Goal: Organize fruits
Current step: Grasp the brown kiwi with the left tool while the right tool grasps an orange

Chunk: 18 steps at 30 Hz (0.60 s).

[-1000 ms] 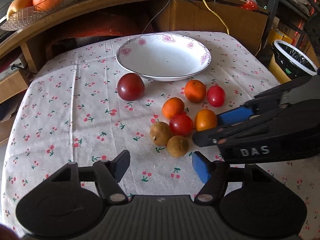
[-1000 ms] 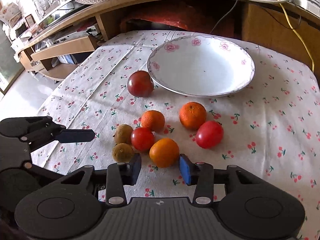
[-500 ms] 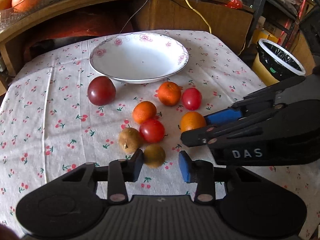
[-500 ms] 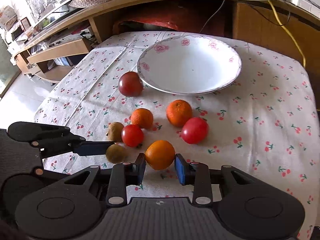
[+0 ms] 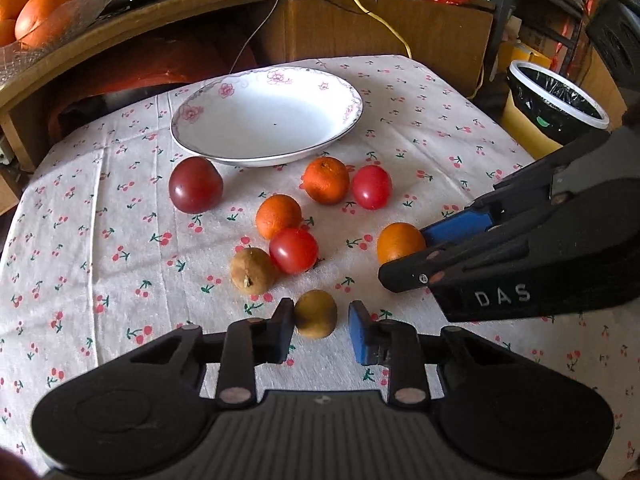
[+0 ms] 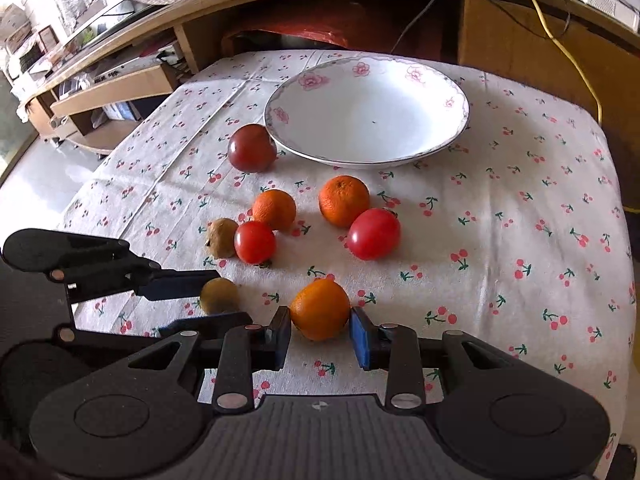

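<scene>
A white flowered plate [image 5: 264, 120] stands at the back of the cherry-print tablecloth [image 5: 100, 240]. In front of it lie a dark red fruit [image 5: 195, 191], two oranges [image 5: 325, 180] [image 5: 278, 216], two red tomatoes [image 5: 372, 187] [image 5: 294, 250] and a brown fruit [image 5: 253, 270]. My left gripper [image 5: 320, 312] brackets a small greenish-brown fruit [image 5: 316, 314]; its left finger touches the fruit and a gap shows on the right. My right gripper [image 6: 320, 332] is shut on a third orange [image 6: 320, 308], both pads against it. In the left wrist view the right gripper [image 5: 404, 256] reaches in from the right.
A yellow bin with a black liner [image 5: 556, 108] stands off the table's right edge. Behind the table runs a wooden shelf [image 5: 180, 8] with cables and a glass dish of oranges [image 5: 36, 12]. Low shelves [image 6: 100, 92] stand to the left.
Both grippers came forward and narrowed around their fruits. The right closed on the orange, which now sits farther from the cluster. The small greenish-brown fruit also shifted away from the brown one.
</scene>
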Motion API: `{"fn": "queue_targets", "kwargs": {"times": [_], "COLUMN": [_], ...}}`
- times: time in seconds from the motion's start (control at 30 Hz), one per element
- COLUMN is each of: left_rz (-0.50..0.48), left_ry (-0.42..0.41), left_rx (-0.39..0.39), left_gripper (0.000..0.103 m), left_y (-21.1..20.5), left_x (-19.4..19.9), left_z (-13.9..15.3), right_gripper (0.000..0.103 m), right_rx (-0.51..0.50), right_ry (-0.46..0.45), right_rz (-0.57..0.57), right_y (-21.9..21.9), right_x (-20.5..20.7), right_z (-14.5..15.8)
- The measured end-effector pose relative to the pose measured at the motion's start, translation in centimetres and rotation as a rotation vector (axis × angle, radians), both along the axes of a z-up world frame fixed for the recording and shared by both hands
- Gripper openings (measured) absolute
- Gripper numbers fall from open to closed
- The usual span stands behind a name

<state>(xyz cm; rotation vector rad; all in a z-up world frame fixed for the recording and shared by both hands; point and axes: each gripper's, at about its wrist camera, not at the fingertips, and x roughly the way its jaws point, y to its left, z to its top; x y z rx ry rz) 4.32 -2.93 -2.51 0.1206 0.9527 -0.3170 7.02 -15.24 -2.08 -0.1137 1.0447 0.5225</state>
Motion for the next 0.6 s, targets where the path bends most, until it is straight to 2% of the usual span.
{"fn": "queue_targets", "kwargs": {"times": [0.6], "left_rz": [0.005], "left_ry": [-0.005], "left_rx": [-0.003], "left_gripper": [0.037], "left_y": [-0.04], "left_x": [-0.12], "left_z": [0.01], "right_gripper": [0.029], "right_rx": [0.025], "right_ry": [0.002], "right_rz": [-0.002], "right_y": [-0.36], "right_x": [0.11], "right_z": [0.0]}}
